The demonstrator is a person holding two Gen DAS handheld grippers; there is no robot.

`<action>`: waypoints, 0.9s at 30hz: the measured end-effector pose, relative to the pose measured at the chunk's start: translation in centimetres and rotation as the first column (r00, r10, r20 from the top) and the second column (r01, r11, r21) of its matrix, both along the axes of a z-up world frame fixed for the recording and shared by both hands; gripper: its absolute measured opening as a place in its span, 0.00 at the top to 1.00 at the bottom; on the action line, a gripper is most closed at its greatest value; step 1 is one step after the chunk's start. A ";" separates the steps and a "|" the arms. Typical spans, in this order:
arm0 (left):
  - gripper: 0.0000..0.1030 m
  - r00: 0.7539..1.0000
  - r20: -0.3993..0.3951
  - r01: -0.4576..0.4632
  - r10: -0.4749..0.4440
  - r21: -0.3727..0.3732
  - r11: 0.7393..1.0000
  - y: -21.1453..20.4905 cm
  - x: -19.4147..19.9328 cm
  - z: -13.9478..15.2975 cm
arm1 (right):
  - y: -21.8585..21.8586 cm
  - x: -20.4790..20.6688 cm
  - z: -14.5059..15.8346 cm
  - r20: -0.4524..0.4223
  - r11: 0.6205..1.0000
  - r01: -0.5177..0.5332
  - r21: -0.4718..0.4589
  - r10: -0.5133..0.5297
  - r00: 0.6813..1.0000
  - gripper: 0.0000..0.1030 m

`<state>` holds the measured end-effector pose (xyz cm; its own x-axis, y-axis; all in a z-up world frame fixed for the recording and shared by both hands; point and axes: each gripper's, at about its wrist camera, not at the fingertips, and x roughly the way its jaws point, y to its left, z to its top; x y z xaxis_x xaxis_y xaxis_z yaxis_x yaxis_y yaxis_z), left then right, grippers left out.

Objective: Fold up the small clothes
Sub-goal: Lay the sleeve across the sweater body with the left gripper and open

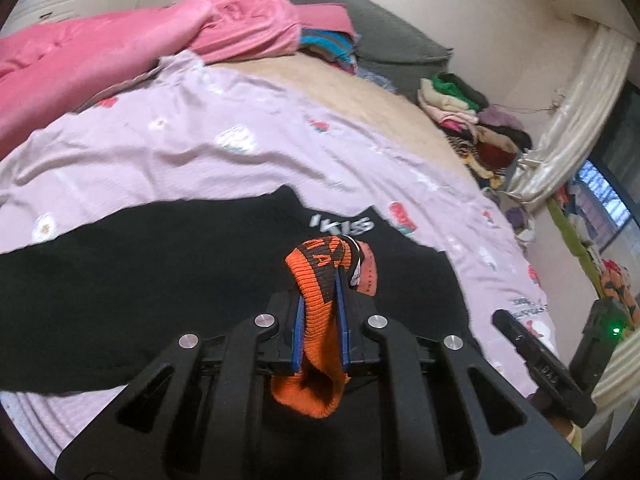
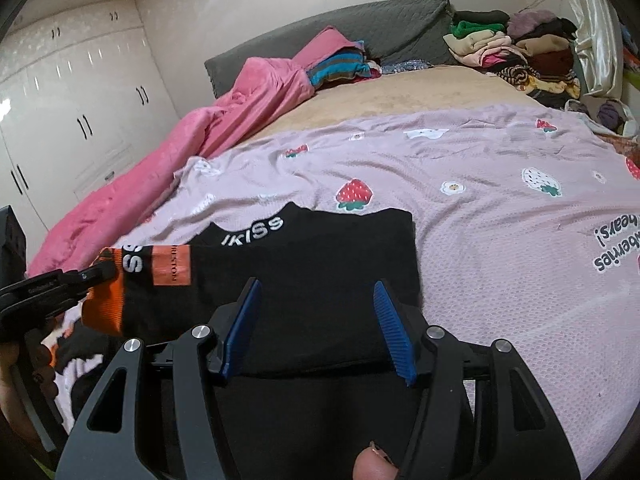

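Two tools: left tool [image 1: 320,280] clamps the orange cuff [image 1: 316,276], right tool [image 2: 316,328] half-open over black garment [image 2: 304,280]

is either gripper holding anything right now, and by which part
The left gripper is shut on the black sock, holding its orange cuff. The right gripper's jaws stand open over the sock, holding nothing.

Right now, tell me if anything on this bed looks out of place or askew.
Nothing is spilled or damaged. The black garment lies flat on the lilac sheet, except its orange cuff, pinched in the left hand-held gripper. The pink blanket lies rumpled alongside.
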<state>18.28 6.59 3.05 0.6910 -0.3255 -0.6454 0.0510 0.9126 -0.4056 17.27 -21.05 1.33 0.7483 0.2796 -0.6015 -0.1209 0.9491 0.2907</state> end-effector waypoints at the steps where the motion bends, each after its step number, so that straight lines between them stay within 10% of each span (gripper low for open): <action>1: 0.94 1.000 -0.014 -0.003 0.003 0.006 1.000 0.2 0.1 -0.3 | 0.4 0.3 -0.2 -0.013 1.000 -0.007 -0.017 0.007 1.000 0.45; 13: 0.86 0.997 -0.044 -0.054 0.060 0.121 0.991 1.0 -0.4 -2.0 | 3.2 3.0 -3.3 -0.130 0.985 -0.061 -0.163 0.040 0.991 0.45; 20: 0.79 0.974 -0.227 0.003 0.028 0.135 0.991 0.4 0.7 -7.1 | 2.8 4.1 -5.6 -0.227 0.981 -0.055 -0.184 0.012 0.974 0.45; 27: 0.69 0.979 -0.198 -0.022 0.044 0.111 0.994 1.9 -0.9 -5.2 | 3.0 2.9 -3.8 -0.183 0.986 -0.058 -0.158 0.028 0.983 0.37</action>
<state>17.43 8.44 -2.11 0.5534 -0.2260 -0.8016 -0.0522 0.9512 -0.3041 20.20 -18.06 -2.46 0.6134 0.1970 -0.7648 -0.1228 0.9804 0.1540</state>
